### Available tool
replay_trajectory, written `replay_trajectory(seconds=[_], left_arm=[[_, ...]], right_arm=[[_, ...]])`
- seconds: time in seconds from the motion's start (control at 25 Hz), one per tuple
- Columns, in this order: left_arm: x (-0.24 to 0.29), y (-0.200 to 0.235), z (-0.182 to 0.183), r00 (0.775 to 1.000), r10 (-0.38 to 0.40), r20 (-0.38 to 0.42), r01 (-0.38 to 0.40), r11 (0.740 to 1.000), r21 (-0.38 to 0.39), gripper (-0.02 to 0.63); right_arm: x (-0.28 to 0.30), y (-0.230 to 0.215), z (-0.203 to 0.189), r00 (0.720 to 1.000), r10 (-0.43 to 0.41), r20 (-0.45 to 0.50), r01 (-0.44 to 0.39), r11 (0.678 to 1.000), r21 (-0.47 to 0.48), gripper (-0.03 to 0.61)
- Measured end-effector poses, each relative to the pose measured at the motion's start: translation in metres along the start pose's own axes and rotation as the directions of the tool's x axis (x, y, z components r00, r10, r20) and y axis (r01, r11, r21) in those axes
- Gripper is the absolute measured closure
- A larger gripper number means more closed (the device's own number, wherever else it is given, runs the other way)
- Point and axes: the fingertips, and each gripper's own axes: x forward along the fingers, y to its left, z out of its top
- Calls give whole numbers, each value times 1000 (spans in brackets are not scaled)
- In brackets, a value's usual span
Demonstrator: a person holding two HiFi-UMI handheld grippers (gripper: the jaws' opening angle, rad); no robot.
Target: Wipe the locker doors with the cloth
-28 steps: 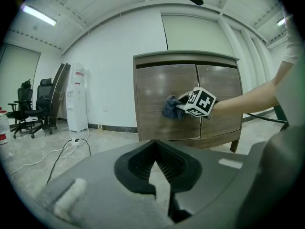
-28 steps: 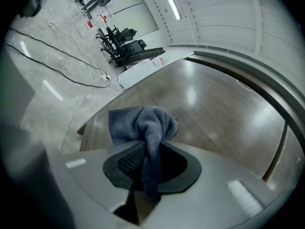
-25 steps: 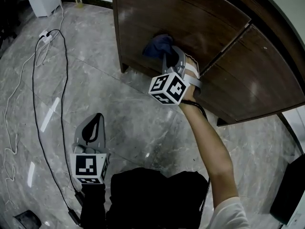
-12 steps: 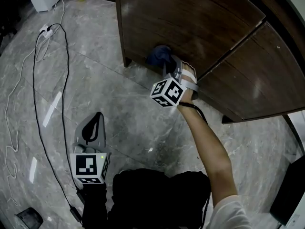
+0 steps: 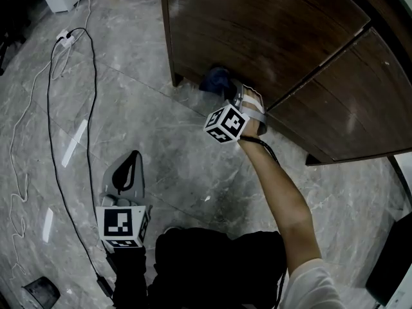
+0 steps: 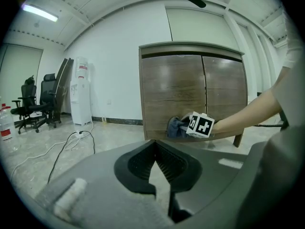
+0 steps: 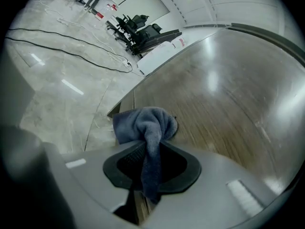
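The blue cloth [image 7: 145,125] is bunched against the left locker door [image 7: 228,94], low down near that door's bottom edge and outer corner. A twisted fold of it runs back between the jaws of the right hand-held gripper [image 7: 150,161], which pinch it firmly, so only the wad in front meets the wood. Away from the locker, over the marble floor [image 5: 161,153], the left hand-held gripper [image 6: 155,166] hangs with its jaws pressed together on nothing.

The likely trouble sits at that bottom edge. A stroke carried lower would probably run the wad off the door, leaving the hard jaw tips to scrape the wood. The pinched fold is narrow too, so drag on the panel could tug the cloth loose. The right door [image 5: 351,102] looks unreached.
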Motion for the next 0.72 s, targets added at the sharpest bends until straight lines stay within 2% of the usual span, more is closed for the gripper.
replay_trajectory(seconds=[0.12,0.28,0.4,0.72], left_arm=[[1,5,1,1000,10,7,-10,1000,3,611],[0,5,-1,1000,4,2,-4,1000,-9,611],[-2,5,1,1000,3,11,-3,1000,-13,611],[-10,7,16,999,1,49,-1,1000,-4,611]], right_arm=[[1,1,6,1000,2,11,-2,1000,-12,502],[-4,-20,33,998,-24,54,26,999,-37,502],[-12,-44,51,996,-40,75,42,999,-21,502],[-58,-136,103,975,-157,157,156,988,15,502]])
